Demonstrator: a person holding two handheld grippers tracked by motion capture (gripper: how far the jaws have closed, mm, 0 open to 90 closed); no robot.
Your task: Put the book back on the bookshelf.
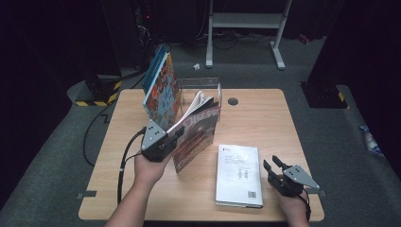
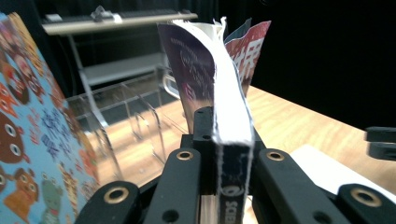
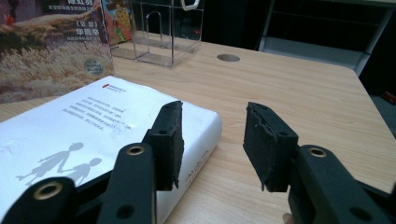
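A light wooden table top with matt grain carries a clear glossy acrylic book stand, a matt white paperback book and a glossy-covered red paper book.

Your red-and-dark paperback book stands on its lower edge on the wooden table, tilted, pages fanning open at the top, just in front of the clear acrylic rack. Your white-covered book lies flat nearby, back cover up.

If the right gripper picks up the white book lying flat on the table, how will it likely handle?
The white book looks thick, so probably fairly heavy and stiff when closed. Gripped by one edge, its soft cover may sag or fan open, as the held book's pages do. The right gripper stands open beside its corner.
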